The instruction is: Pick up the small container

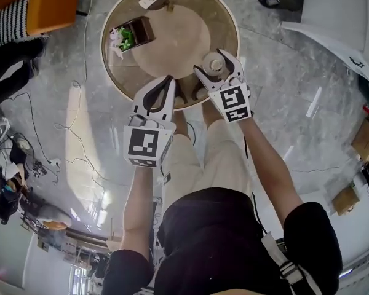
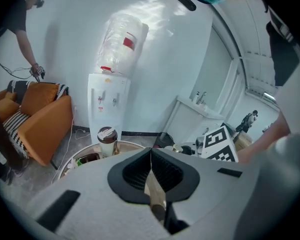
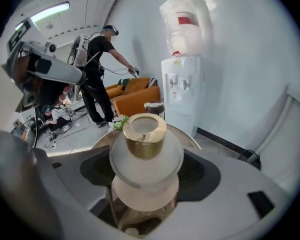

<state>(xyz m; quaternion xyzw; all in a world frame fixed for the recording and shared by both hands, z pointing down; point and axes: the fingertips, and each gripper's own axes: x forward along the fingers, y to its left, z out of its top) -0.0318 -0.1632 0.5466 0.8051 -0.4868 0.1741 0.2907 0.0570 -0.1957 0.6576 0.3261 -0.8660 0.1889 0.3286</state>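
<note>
Already our right tongs (image 1: pixel 209 61) clamp the small container (image 3: pixel 146 149) at the bench's (image 1: pixel 175 39) lower right; lifting it clear remains, we judge. Left tongs (image 1: pixel 168 80) shut, empty.

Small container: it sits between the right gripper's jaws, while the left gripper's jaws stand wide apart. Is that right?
No. The left gripper view shows the left gripper with its jaws together, empty. The small container does sit between the jaws of the right gripper.
</note>
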